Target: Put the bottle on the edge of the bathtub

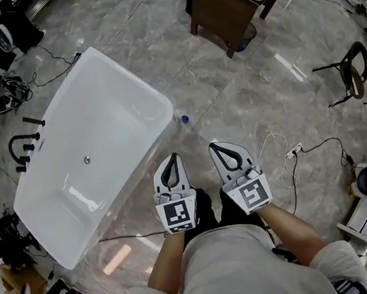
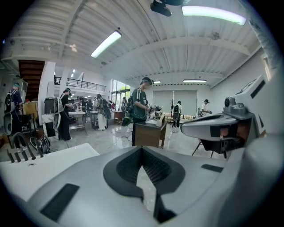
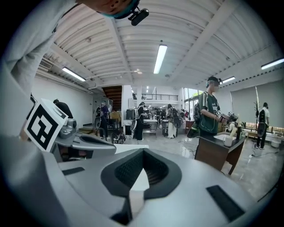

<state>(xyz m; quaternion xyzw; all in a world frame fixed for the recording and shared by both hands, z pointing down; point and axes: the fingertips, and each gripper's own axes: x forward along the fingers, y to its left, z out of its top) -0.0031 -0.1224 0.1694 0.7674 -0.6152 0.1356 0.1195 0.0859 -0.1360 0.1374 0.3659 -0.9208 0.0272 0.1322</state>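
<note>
Bottle (image 1: pixel 181 119) is on the floor right at the bathtub (image 1: pixel 163 103) corner. The left hand-held gripper (image 1: pixel 172 159) and right hand-held gripper (image 1: pixel 215 147) hover short of it, both closed up and empty.

Left forearm (image 1: pixel 166 262) and right forearm (image 1: pixel 292 219) reach out side by side. The left gripper (image 1: pixel 173 157) and right gripper (image 1: pixel 214 147) sit near each other, both empty, jaws pressed together, tips pointing forward.
</note>
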